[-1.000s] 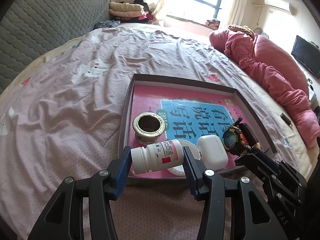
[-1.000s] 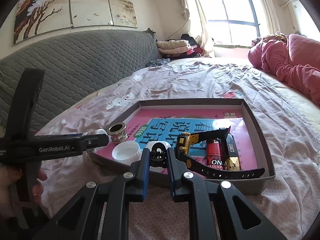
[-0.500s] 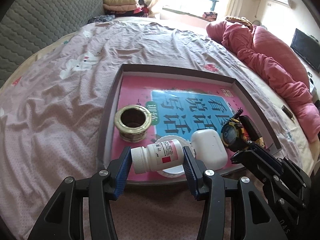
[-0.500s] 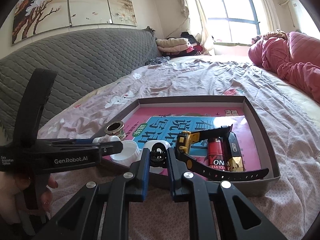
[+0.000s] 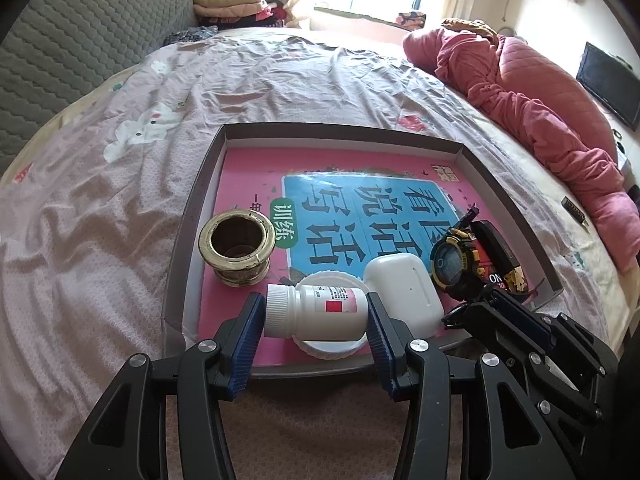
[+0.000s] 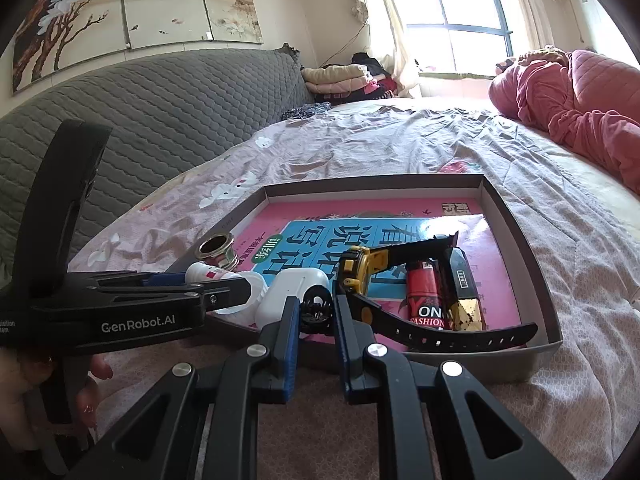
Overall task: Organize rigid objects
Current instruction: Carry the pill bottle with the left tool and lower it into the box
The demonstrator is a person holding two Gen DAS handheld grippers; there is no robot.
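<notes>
A big bed [image 5: 120, 208] with a pale purple bunny sheet fills the room. A grey padded headboard [image 5: 80, 32] runs along one side, and a pink quilt [image 5: 540, 108] is bunched up on the other side. There is a bright window [image 6: 460, 16] at the far end.

A flat tray [image 5: 192, 216] with a pink and blue bottom sits on the bed, near the grippers.

The left gripper [image 5: 316, 320] squeezes a white pill bottle [image 5: 316, 312] by its two ends. The bottle lies on its side, with its cap pointing to the left edge of the tray. It is at the near edge of the tray, over a white lid [image 5: 328, 346].

The right gripper [image 6: 316, 312] is pinched tight on a small black thing [image 6: 316, 308] at the near edge.

Near the left edge stands a gold metal ring [image 5: 237, 246]. A white case [image 5: 404, 288] and a yellow and black watch [image 5: 456, 260] lie near the near edge.

Only the right view shows a wall painting [image 6: 132, 4], a person's hand [image 6: 24, 396], and a red lighter [image 6: 426, 296]. Only the left view shows a dark screen [image 5: 610, 84].
</notes>
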